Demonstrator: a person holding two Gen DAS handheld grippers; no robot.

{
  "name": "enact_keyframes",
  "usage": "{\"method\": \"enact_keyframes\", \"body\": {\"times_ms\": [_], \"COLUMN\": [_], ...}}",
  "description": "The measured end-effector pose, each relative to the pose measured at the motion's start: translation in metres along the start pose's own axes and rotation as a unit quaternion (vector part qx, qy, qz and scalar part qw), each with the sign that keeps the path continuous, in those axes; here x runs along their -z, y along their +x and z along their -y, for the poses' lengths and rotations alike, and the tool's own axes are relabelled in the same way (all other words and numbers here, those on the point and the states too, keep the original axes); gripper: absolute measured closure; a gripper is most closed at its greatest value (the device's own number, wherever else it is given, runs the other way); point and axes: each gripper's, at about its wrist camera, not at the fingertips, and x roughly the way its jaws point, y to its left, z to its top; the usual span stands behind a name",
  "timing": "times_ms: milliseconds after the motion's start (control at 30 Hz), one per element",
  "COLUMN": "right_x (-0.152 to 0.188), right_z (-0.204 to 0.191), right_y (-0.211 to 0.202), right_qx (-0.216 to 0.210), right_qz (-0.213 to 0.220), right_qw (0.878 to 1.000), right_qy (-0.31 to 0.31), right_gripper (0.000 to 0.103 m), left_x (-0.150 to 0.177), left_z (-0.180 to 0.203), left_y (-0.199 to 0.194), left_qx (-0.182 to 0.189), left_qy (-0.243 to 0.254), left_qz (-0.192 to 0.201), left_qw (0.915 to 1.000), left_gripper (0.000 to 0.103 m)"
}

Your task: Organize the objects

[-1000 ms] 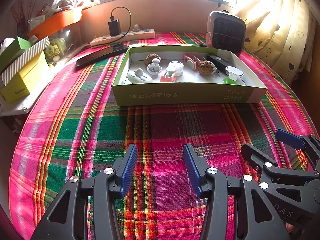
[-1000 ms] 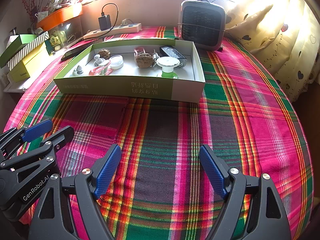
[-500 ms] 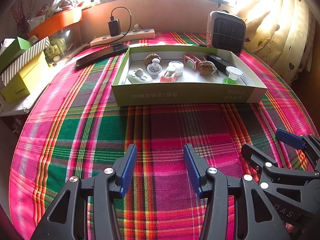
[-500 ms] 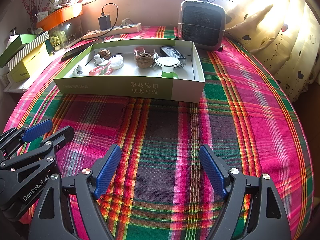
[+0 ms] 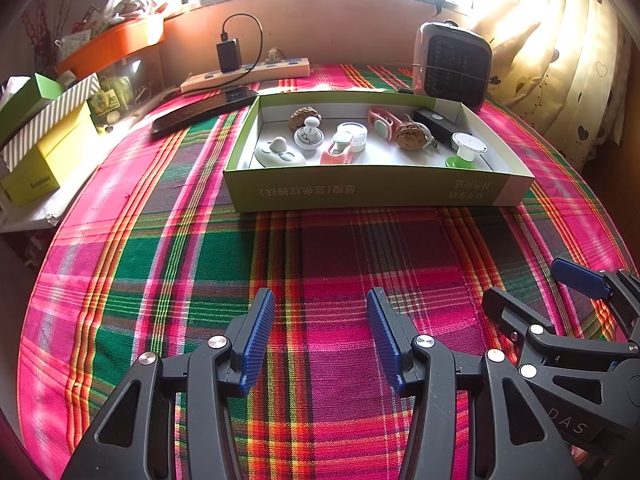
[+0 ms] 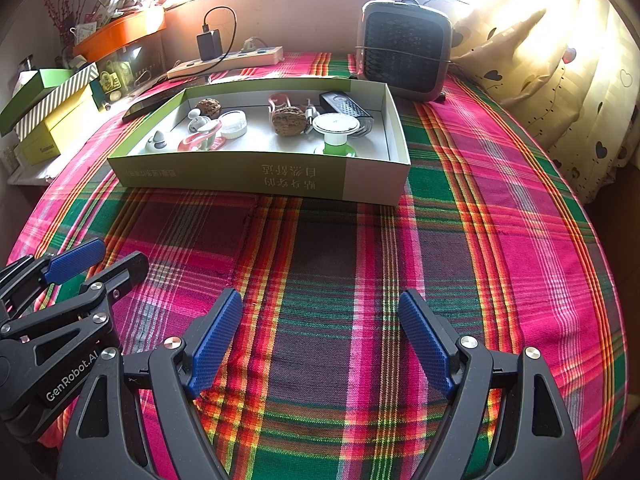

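Both wrist views sit low over the cloth (image 5: pixel 320 248), side by side, facing the box (image 6: pixel 280 178) they share.

two walnuts (image 5: pixel 305 116) (image 5: pixel 411 136), one green box (image 5: pixel 360 190), one heater (image 5: pixel 454 64), one power strip (image 5: pixel 248 74), two hand-held grippers (image 5: pixel 320 320) (image 6: pixel 320 320)

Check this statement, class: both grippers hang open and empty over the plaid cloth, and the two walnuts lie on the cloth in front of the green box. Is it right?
One detail is wrong. The two walnuts lie inside the green box, not on the plaid cloth, as the right wrist view shows. The left gripper and right gripper are indeed open and empty.
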Motion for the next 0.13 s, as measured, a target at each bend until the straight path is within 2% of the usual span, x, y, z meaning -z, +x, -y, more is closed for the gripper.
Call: {"method": "enact_keyframes", "body": {"times_ms": [133], "right_x": [0.0000], "right_z": [0.0000], "right_y": [0.0000], "right_qx": [0.000], "right_qz": [0.000], "right_qw": [1.000], "right_qy": [0.000], "right_gripper": [0.022], "left_x": [0.0000], "left_z": [0.0000], "left_y": [0.0000], "left_qx": [0.000], "left_qy": [0.000], "left_qz": [0.000], "left_qw": [1.0000], "left_gripper": [0.056]}}
